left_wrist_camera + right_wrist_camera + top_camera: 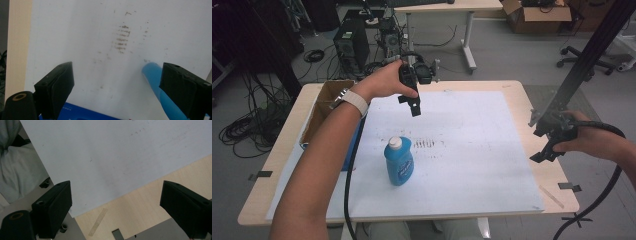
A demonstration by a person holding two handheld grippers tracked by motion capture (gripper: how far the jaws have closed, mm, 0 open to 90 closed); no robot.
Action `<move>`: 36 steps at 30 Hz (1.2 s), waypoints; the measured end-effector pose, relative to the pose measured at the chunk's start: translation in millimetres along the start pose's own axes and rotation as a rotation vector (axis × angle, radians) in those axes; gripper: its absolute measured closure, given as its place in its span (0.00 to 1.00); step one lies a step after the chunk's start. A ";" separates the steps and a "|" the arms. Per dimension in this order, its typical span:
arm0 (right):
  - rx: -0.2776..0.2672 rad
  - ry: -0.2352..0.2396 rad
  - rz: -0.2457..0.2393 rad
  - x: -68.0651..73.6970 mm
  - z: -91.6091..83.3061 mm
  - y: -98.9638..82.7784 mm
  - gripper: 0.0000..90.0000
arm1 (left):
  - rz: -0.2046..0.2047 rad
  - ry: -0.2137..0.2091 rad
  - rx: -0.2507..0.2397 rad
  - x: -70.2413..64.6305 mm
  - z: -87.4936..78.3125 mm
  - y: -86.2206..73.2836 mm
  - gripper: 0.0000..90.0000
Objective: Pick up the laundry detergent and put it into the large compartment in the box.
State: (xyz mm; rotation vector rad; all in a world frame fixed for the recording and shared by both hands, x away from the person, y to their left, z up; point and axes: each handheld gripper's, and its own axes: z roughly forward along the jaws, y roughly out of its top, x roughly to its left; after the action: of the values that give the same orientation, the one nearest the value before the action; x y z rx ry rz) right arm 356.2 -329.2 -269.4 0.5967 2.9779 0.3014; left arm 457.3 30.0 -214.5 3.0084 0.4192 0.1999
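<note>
A blue bottle [398,161] with a white cap stands upright on the white sheet [472,150], near the table's front left. My left gripper [412,105] is held in the air over the far middle of the sheet, well beyond the bottle, its jaws pointing down. In the left gripper view the left gripper [117,75] is open and empty, and part of the bottle [152,75] shows beside its right jaw. My right gripper [537,142] hovers at the table's right edge. Seen in its own view, the right gripper [115,187] is open over the sheet's corner, holding nothing.
An open cardboard box [324,105] with a dark blue side [355,145] sits at the table's left. Brown smudges [427,144] mark the sheet right of the bottle. A tape strip [98,221] lies on the bare wood. Behind the table stand a computer tower [351,45] and cables.
</note>
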 end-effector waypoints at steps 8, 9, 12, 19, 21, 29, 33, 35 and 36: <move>-0.002 0.000 0.000 -3.0 -1.5 -2.2 0.12 | -0.039 -0.006 -0.006 3.4 -2.7 -0.3 0.12; 0.000 -0.001 0.001 -3.4 -0.8 -2.9 0.12 | -0.045 -0.001 -0.008 3.4 -3.3 0.0 0.11; 0.002 0.002 0.000 -3.3 0.8 -3.9 0.12 | -0.076 -0.004 -0.015 2.1 -7.3 0.8 0.09; 0.000 -0.002 -0.007 -1.7 0.8 -1.9 0.12 | -0.178 0.005 -0.032 -3.5 -21.6 -1.7 0.07; 0.000 -0.005 -0.008 -1.3 0.2 -1.6 0.12 | -0.203 0.004 -0.030 -5.6 -27.1 -3.2 0.08; -0.003 -0.009 -0.011 0.5 -1.3 -1.7 0.12 | -0.305 0.006 -0.053 -12.7 -43.0 -11.4 0.08; -0.002 -0.009 -0.016 1.6 -0.3 -1.2 0.12 | -0.345 0.005 -0.052 -18.8 -47.9 -12.9 0.08; 0.000 -0.010 -0.019 1.8 -0.3 -1.0 0.12 | -0.359 0.005 -0.053 -20.3 -49.3 -12.8 0.08; -0.003 -0.009 -0.021 2.4 -0.7 -0.5 0.12 | -0.377 0.006 -0.057 -22.2 -51.3 -12.7 0.08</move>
State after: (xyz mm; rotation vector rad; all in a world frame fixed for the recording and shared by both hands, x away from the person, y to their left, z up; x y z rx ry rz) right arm 353.6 -328.9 -268.9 0.5646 2.9724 0.3002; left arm 425.4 40.0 -167.9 2.8041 0.9481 0.1843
